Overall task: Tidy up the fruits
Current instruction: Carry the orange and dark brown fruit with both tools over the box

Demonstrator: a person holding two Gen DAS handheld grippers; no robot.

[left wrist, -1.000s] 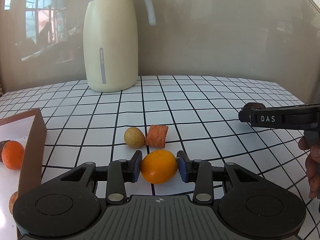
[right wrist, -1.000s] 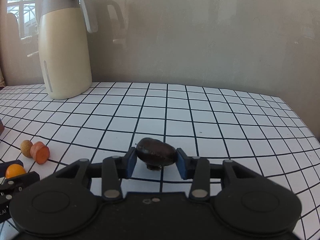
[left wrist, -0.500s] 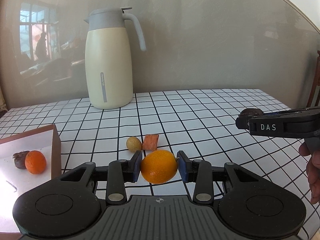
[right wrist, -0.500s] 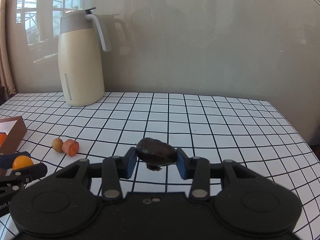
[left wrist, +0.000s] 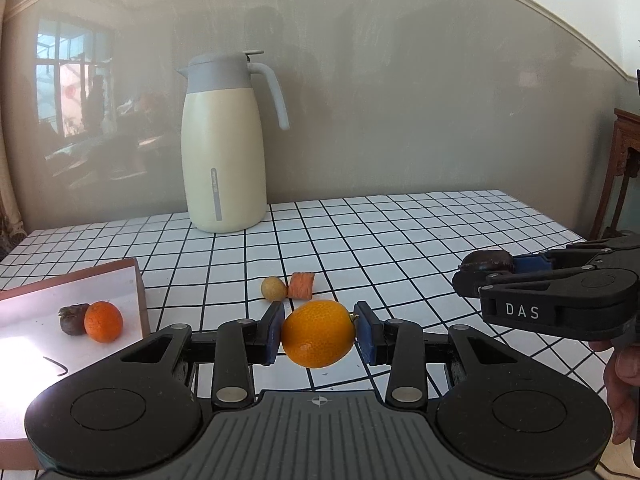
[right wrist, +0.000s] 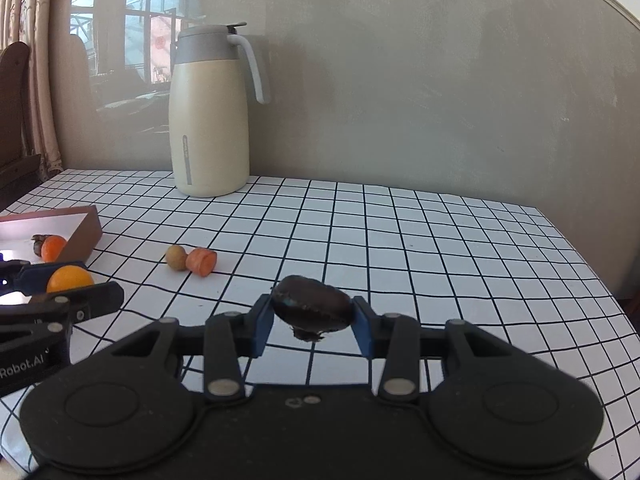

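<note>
My left gripper (left wrist: pixel 318 334) is shut on an orange (left wrist: pixel 319 333), held above the checked table. My right gripper (right wrist: pixel 313 315) is shut on a dark brown wrinkled fruit (right wrist: pixel 313 306), also lifted off the table. From the left wrist view the right gripper (left wrist: pixel 486 266) shows at the right with the dark fruit (left wrist: pixel 485 262) in it. A brown-walled tray (left wrist: pixel 136 304) at the left holds a small orange (left wrist: pixel 103 321) and a dark fruit (left wrist: pixel 73 319). On the table between lie a small yellowish fruit (left wrist: pixel 273 288) and a carrot piece (left wrist: pixel 301 285).
A cream thermos jug (left wrist: pixel 222 152) with a grey lid stands at the back by the wall. The table's right edge (right wrist: pixel 592 264) lies near a wooden chair (left wrist: pixel 624 168). A person's fingers (left wrist: pixel 624 376) hold the right gripper.
Both grippers have risen and pulled back from the table with their fruits held. The tray and its two fruits have come more fully into view at the left.
</note>
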